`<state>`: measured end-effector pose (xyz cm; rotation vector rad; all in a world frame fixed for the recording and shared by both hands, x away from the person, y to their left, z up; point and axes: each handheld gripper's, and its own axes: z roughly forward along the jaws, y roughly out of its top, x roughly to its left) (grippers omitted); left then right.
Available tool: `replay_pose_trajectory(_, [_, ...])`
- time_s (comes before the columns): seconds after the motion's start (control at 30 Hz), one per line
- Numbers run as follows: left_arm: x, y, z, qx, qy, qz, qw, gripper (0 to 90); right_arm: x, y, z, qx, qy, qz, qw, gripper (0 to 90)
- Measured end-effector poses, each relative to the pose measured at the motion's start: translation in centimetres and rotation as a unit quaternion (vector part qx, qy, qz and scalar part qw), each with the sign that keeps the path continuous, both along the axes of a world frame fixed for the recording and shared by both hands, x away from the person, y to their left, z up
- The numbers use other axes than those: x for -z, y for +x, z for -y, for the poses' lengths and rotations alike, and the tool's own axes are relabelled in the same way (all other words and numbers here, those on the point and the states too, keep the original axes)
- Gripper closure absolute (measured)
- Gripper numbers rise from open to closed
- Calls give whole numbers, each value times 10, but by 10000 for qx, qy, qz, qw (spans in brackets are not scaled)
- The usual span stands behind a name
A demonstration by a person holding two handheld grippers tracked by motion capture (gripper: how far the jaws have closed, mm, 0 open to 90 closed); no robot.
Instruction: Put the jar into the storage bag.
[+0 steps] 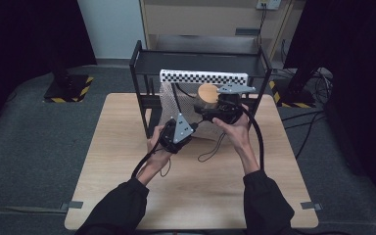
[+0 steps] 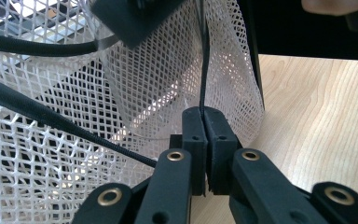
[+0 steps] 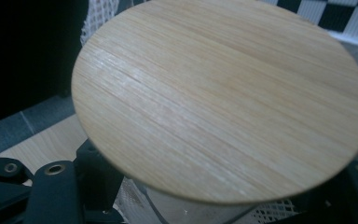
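Observation:
A white mesh bag (image 1: 169,100) hangs at the front of a black rack (image 1: 200,61). My left gripper (image 1: 172,128) is beside the bag's lower left. In the left gripper view its jaws (image 2: 204,114) are shut on the bag's thin black cord (image 2: 203,70), with the mesh (image 2: 51,163) close behind. My right gripper (image 1: 210,110) holds a clear jar with a round wooden lid (image 1: 207,92) at the bag's mouth. In the right gripper view the lid (image 3: 219,98) lies across the gripper (image 3: 226,179), whose fingers (image 3: 95,172) press the jar body (image 3: 191,212) from both sides.
The rack stands at the back of a light wooden table (image 1: 127,171). A checkered strip (image 1: 203,77) runs along the rack's front edge. A loose black cord (image 1: 213,149) trails onto the table between my hands. Dark floor and cables surround the table.

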<state>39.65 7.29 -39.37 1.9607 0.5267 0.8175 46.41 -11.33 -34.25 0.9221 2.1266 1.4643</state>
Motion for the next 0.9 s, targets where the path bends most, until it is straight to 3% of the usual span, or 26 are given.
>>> replay_pose_trajectory(0.27, [-3, -2, 1, 37, -45, 32, 10000, 877, 3, 1, -3, 148, -329, -135, 9993, 259])
replay_pose_trajectory(0.4, [-3, -3, 1, 49, -93, 60, 9999, 880, 3, 2, -2, 139, -215, -228, 9994, 240])
replay_pose_trajectory(0.47, [-4, -5, 3, 46, -61, 108, 9999, 881, 7, 4, -5, 156, -522, -231, 9982, 232])
replay_pose_trajectory(0.57, [-4, -5, 3, 45, -78, 113, 9999, 882, 10, 3, -8, 263, -685, -157, 9972, 231])
replay_pose_trajectory(0.9, [1, -1, 1, -41, -57, 15, 10000, 882, 5, 3, -2, 72, 9, -309, 9995, 250])
